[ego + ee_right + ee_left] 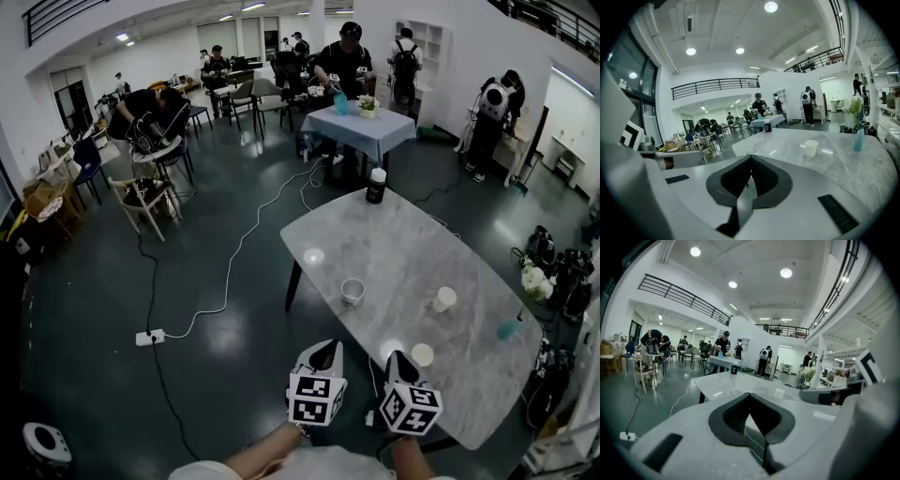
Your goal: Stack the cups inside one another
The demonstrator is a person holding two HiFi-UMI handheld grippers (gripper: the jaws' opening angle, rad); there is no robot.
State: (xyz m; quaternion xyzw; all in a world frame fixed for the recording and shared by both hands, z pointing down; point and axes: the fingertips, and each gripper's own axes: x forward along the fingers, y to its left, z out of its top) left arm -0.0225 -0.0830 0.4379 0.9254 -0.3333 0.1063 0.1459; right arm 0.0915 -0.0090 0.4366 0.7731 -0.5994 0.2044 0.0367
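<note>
Left claw (325,349) and right claw (395,357) are side by side at the near edge of the table, both pinched fully together. Each claw's own view shows dark pads meeting at the tip with nothing between them.

Biggest thing first: the table (403,244), a long rounded slab with a glossy grey marble pattern, running away toward 1 o'clock. At its far end stands a dark bottle (377,186) with a pale cap, well clear of the action.

Now the cups, and this is what the pickup turns on. All three sit upright, long axis vertical, mouths up, so I'd say a claw has to come in from the side or take a rim.

- The near cup (423,354) sits just beside the right claw, at its 2 o'clock. That's the right hand's cup.
- The middle cup (352,292) is at 1 o'clock from the left claw and 11 o'clock from the right, with the left slightly closer.
- The far cup (444,299) is out at 1 o'clock from the right claw, apart from the others, and shows plain white in the right gripper view (811,147).

They look like thin, tapered, matte paper cups, probably light enough to tip at a nudge. The taper means they should nest easily.
</note>
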